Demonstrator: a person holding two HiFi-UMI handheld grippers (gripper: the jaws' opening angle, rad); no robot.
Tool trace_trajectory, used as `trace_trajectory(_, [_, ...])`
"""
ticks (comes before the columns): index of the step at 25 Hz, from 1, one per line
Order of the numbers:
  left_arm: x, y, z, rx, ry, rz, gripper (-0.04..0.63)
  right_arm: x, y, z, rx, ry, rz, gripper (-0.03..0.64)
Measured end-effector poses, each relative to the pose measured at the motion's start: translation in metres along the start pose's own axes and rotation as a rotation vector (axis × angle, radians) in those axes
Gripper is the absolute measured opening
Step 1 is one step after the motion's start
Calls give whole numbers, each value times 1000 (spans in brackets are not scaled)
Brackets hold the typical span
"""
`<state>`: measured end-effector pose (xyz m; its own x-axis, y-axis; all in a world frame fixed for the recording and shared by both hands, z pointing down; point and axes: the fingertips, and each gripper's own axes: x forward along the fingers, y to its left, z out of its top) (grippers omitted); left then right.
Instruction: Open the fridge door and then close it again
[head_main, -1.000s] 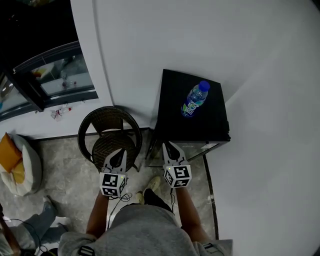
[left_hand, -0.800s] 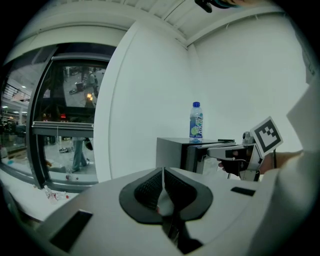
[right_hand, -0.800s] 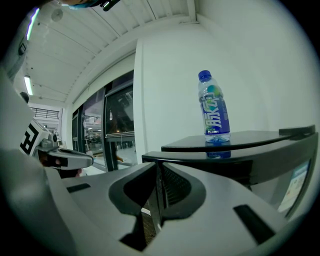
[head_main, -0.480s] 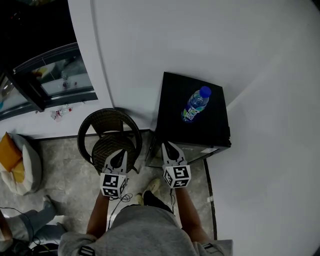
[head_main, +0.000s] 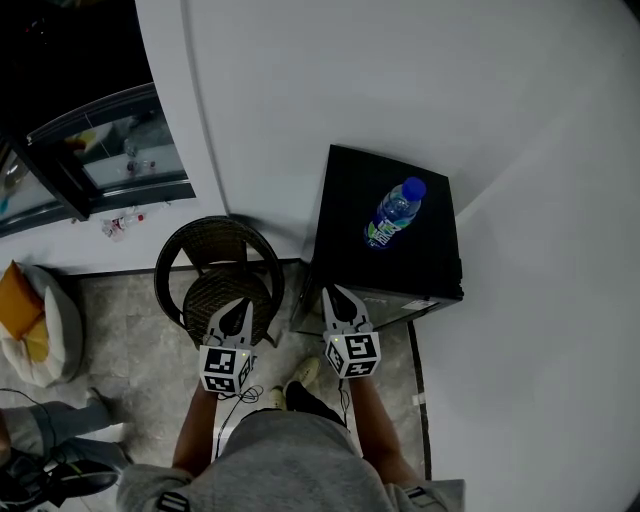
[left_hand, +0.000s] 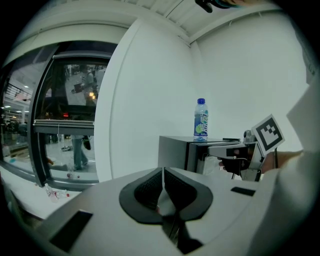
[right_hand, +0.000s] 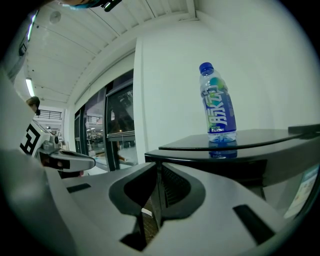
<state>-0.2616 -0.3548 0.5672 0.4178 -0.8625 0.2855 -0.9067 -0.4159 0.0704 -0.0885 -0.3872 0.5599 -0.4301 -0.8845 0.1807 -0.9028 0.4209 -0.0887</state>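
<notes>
Now gripping the fridge door (head_main: 400, 298) by its upright left edge with the right claw (head_main: 336, 293), narrowed to a slit and apparently pinching that edge. Lies straight ahead of that claw, low and black on the floor against the far wall, with a bottle (head_main: 395, 212) on top. Probably hinges on the right, so likely calls for a pull toward the near side, swinging the left edge outward. Keeps the left claw (head_main: 236, 305) fully closed on nothing, further left and farther from the door, above a wicker chair (head_main: 215, 240). Shows only the fridge top and both claws from above in the head view; shows the door edge running up out of the slit, bottle upright beyond, only in the right gripper view
</notes>
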Motion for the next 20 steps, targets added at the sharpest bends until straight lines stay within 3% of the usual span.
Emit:
trace_trajectory(11, [-6, -7, 10, 8, -22, -13, 15, -10, -1, 6, -18, -4, -5, 44])
trace_trajectory(20, [-21, -22, 26, 10, -62, -69, 15, -52, -7, 28, -69, -42, -75, 29])
